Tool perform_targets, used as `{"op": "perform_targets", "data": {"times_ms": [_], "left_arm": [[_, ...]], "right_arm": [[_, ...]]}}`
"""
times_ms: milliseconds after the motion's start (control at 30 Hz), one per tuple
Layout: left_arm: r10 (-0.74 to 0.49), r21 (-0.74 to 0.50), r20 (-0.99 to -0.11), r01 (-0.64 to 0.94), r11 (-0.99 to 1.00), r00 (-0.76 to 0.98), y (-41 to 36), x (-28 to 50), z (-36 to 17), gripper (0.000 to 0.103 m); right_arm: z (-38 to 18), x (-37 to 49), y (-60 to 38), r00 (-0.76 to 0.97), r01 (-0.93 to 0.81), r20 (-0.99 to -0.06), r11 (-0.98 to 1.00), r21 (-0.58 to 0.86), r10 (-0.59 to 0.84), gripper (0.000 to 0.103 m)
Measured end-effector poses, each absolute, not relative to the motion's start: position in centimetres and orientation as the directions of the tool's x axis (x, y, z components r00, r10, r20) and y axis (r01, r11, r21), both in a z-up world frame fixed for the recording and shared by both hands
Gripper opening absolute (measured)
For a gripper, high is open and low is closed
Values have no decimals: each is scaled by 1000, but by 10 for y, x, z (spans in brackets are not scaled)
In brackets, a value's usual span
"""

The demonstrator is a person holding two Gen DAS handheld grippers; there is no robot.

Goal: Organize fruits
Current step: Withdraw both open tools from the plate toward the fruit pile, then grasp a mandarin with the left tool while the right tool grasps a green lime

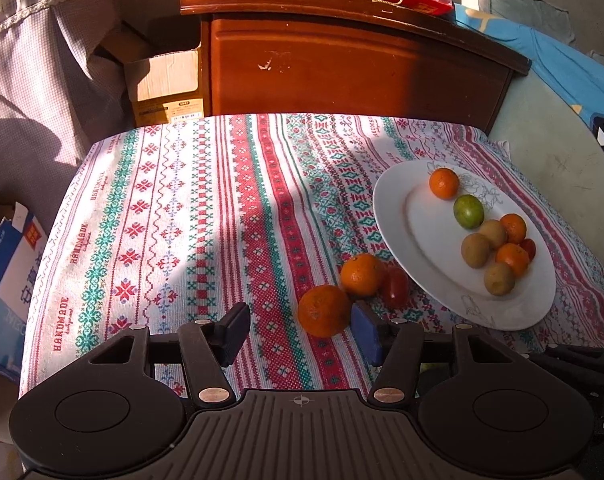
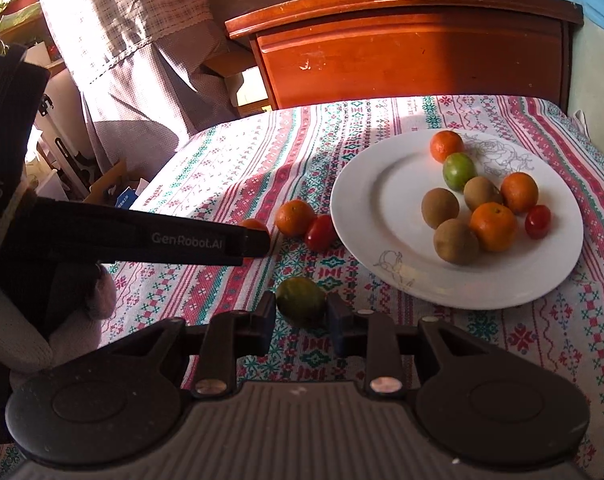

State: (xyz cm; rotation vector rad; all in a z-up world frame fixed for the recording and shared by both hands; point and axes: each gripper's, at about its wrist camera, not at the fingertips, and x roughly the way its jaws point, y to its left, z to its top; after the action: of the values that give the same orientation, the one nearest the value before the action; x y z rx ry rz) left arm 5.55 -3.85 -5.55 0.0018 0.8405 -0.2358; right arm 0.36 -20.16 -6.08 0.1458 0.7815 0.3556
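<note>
Left claw spread wide around an orange on the tabletop, jaws not touching. Right claw brackets a lime, contact unclear. Second orange and tomato beside the plate holding fruit.

Open cloth to my left, fruit and plate crowding my right.

My left hand-held gripper has a wide bare stretch of the worktop on its left; ahead sit a near mandarin, a second mandarin and a tomato, bunched just beside the plate. The wooden cabinet walls off the far edge.
</note>
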Motion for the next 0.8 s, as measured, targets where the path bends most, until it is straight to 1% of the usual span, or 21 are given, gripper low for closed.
{"op": "perform_targets", "data": {"times_ms": [67,133,300,367,433,533,667,800], "left_arm": [[-203,-85,-742,211,974,639,-41,57,-59,55],[-198,-78,-749,212,974,632,-44,59,-63,52],[-188,-47,-745,231,972,640,-49,57,-66,51],[-188,-42,-743,236,971,642,-50,57,-66,45],[-194,-44,-741,243,969,643,-50,56,-65,35],[-195,-42,-738,244,969,646,-50,55,-65,28],[-190,-35,-735,243,969,651,-52,53,-64,28],[-195,-61,-732,223,973,652,-48,53,-61,28]], "right_arm": [[-62,4,-202,653,-264,-662,930,257,368,29],[-63,4,-202,654,-262,-661,930,258,368,29],[-65,5,-199,649,-272,-661,926,261,377,30],[-66,5,-197,650,-280,-660,926,253,377,30],[-66,6,-198,649,-281,-660,925,254,379,29],[-66,6,-198,650,-282,-660,926,253,378,28],[-65,6,-199,650,-277,-659,925,258,379,27],[-58,6,-202,664,-271,-647,927,258,374,27]]}}
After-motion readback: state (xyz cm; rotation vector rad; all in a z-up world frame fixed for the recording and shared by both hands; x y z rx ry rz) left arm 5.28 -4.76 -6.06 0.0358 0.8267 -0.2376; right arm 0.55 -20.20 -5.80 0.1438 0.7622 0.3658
